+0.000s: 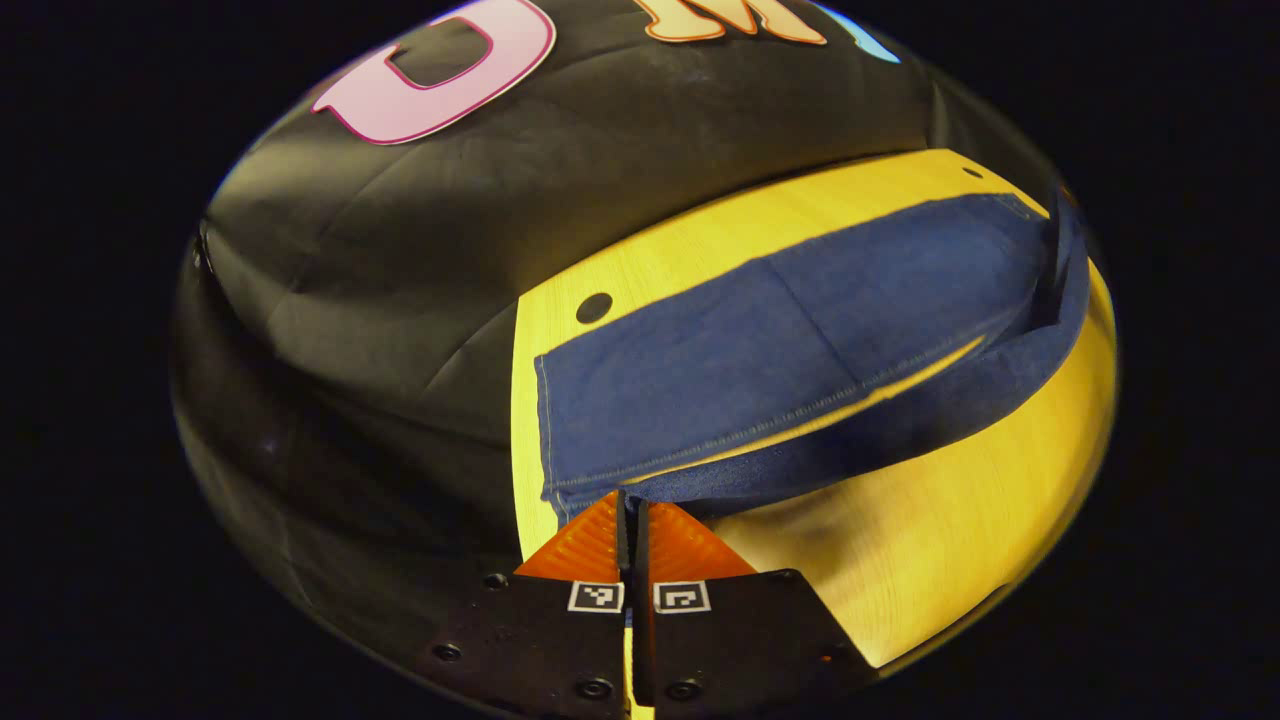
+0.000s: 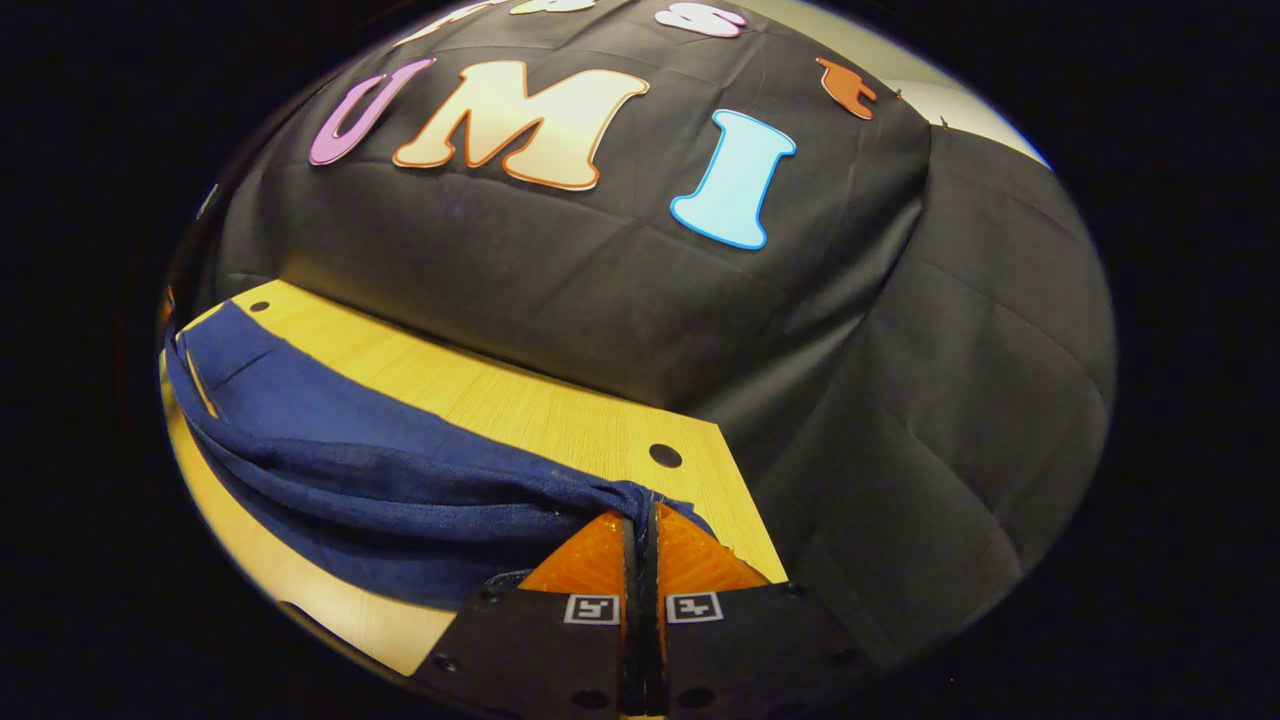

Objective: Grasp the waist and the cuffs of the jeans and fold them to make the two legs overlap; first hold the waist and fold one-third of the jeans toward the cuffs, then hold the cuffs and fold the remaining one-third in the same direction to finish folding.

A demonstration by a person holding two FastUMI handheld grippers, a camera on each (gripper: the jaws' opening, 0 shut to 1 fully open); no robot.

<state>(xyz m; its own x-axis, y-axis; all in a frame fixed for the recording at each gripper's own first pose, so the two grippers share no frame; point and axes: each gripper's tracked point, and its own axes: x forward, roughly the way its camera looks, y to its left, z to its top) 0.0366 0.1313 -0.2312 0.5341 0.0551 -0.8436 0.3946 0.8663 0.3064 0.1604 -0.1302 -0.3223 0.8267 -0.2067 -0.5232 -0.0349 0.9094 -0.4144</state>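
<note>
Blue jeans (image 1: 760,350) lie lengthwise on a light wooden table (image 1: 920,540). In the left gripper view my left gripper (image 1: 630,500) is shut on the near leg's cuff, and that leg rises off the table as a long band running to the far right. The other leg lies flat behind it. In the right gripper view my right gripper (image 2: 640,512) is shut on the jeans (image 2: 380,470) at the bunched end near the table's corner, with the cloth lifted and sagging away to the left.
Black cloth walls stand close behind the table on both sides. The table (image 2: 560,410) has small round holes (image 1: 594,307) (image 2: 665,455) near its back corners. Bare wood shows in front of the jeans in both views.
</note>
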